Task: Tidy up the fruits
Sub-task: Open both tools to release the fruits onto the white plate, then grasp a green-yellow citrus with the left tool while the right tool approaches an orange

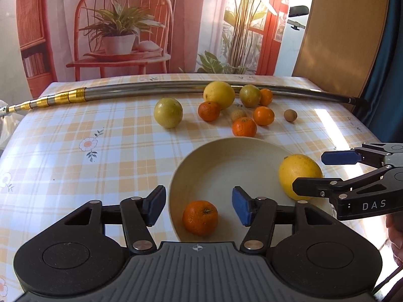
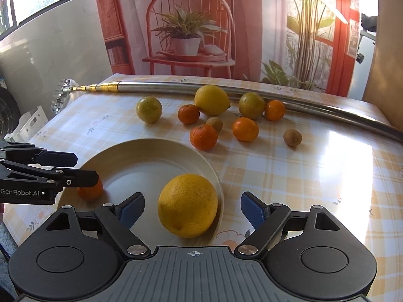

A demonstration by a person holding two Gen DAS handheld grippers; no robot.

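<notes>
On the checked tablecloth [image 2: 314, 176] sits a cream bowl [image 2: 141, 156] holding a big yellow citrus [image 2: 187, 205], its nub end tilted toward the camera, and a mandarin [image 1: 200, 217], stem up. Both the left gripper [image 1: 199, 207] and right gripper [image 2: 192, 210] are spread wide, gripping nothing. Their sides read "GenRobot.AI" and "DAS". Beyond lie loose fruits [image 2: 204, 137] and a metal pole [image 2: 176, 88].
</notes>
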